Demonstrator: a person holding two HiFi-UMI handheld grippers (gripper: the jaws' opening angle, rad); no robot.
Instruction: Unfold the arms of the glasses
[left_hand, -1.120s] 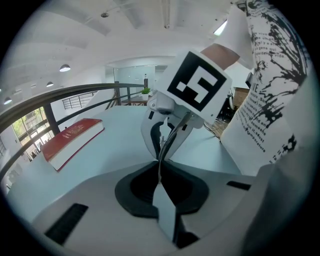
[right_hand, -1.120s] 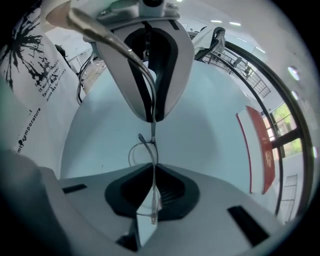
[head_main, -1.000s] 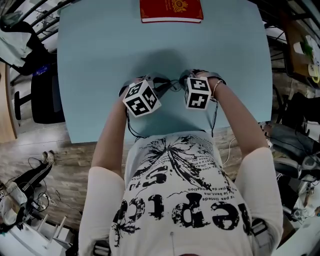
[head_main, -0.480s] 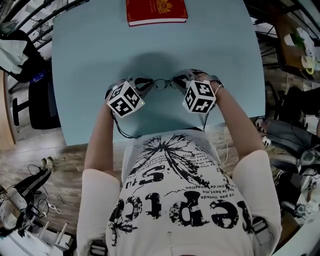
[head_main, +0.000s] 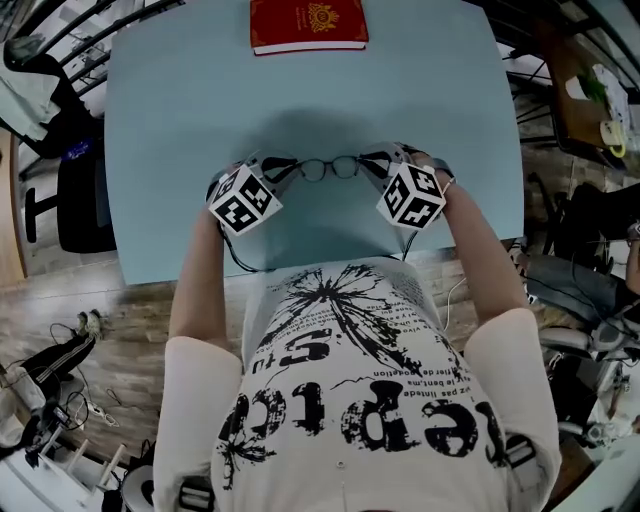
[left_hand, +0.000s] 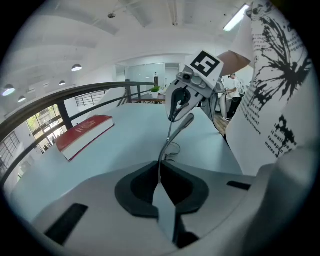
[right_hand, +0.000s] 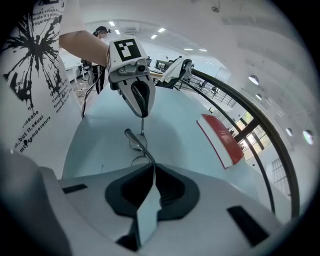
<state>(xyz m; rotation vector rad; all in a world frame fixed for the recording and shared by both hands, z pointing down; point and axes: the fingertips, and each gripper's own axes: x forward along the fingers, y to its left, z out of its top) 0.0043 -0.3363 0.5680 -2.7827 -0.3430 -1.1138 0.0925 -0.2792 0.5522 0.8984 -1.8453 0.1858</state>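
Holding one thin arm of the glasses (head_main: 328, 168) each, the two grippers faced each other over the near side of the blue table (head_main: 170, 110). The left gripper (left_hand: 160, 176) had its jaws pinched almost together on one arm. The right gripper (right_hand: 150, 175) pinched the other arm. Its jaws had just been opening a tiny bit, with the arm between them. The glasses hung between the grippers, lenses in the middle. I could not tell if the lenses touched the table.

Both arms looked swung out, or nearly so. To do this step well, I think each gripper should pull its arm out slowly and evenly, then stop when the hinge stops. Pulling too hard could bend the thin frame. If the right grip got any looser, the arm might slip.

No box or case showed anywhere. Only a closed red book (head_main: 308, 25) lay at the far side of the table, well apart from the glasses.
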